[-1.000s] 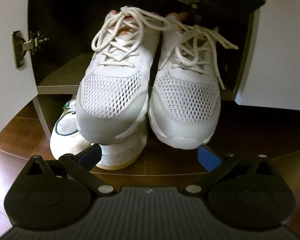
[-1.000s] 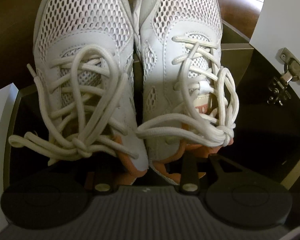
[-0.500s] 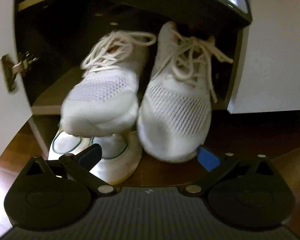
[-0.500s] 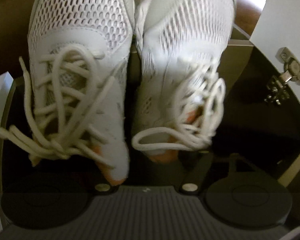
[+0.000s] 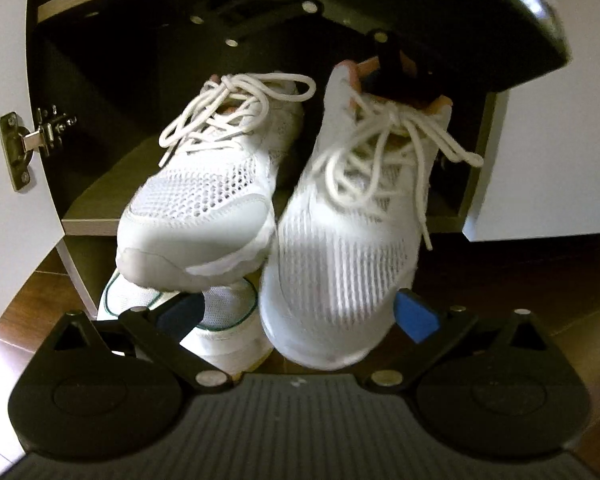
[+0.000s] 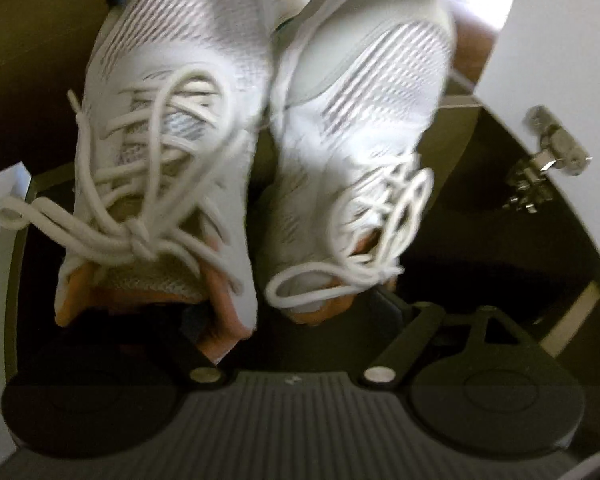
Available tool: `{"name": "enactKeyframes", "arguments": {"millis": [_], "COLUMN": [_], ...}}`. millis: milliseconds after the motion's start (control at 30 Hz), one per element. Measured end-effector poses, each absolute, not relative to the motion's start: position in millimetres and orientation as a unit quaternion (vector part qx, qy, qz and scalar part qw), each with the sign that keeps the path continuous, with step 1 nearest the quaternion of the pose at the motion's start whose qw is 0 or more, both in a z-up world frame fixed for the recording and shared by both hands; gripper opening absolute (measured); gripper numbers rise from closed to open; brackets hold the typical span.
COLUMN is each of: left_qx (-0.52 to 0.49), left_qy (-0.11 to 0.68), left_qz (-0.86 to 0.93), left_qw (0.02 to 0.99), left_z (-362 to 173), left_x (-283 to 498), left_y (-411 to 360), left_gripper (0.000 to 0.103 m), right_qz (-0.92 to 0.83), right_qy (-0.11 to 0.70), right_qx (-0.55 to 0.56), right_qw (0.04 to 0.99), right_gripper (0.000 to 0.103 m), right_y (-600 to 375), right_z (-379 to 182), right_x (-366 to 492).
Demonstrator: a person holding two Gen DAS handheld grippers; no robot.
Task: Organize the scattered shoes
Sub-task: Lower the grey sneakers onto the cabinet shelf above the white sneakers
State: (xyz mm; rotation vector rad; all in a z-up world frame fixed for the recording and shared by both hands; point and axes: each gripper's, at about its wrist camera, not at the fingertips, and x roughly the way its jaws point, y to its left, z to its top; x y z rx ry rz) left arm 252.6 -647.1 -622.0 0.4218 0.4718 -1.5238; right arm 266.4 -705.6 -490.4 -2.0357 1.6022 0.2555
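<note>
Two white mesh sneakers, one on the left (image 5: 196, 208) and one on the right (image 5: 352, 248), lie on the cabinet shelf (image 5: 100, 204) with their toes hanging over its front edge. My left gripper (image 5: 296, 316) is open just below those toes, touching neither. From behind, the same pair (image 6: 172, 100) (image 6: 364, 120) shows orange heel linings. My right gripper (image 6: 296, 316) is opening. One finger sits in each heel opening, the inner heel walls stand loose between them, and the shoes are blurred. A black finger (image 5: 396, 72) shows in the right shoe's heel.
A white sneaker with green trim (image 5: 220, 320) lies on the wooden floor (image 5: 500, 272) under the overhanging toes. White cabinet doors stand open at left (image 5: 4, 80) and right (image 5: 560, 120), with a metal hinge (image 5: 20, 148) on the left one. The cabinet interior is dark.
The right gripper's fingers have spread from pinching the two heels together. The pair has dropped onto the shelf and drifted apart. The left gripper has stayed put.
</note>
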Motion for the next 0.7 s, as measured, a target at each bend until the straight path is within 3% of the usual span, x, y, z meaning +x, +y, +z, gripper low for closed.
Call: {"name": "enactKeyframes", "arguments": {"millis": [433,567,700], "left_qx": [0.182,0.182,0.187], "left_qy": [0.209,0.217,0.218], "left_qz": [-0.702,-0.698,-0.696], "left_qw": [0.656,0.657,0.658], "left_z": [-630.9,-627.8,-627.4], "left_x": [216.7,212.7,208.2], "left_y": [-637.9,-642.4,-644.5], "left_gripper": [0.101,0.101,0.102], "right_qz": [0.101,0.096,0.104], "right_qy": [0.592,0.581,0.573], "right_qx": [-0.755,-0.766,-0.774], "right_qw": [0.262,0.259,0.248], "right_gripper": [0.082,0.094,0.098], "right_y": [-694.9,-687.0,-676.8], "right_z": [-477.5,-473.4,-468.4], "right_x": [287.6,294.7,299.8]}}
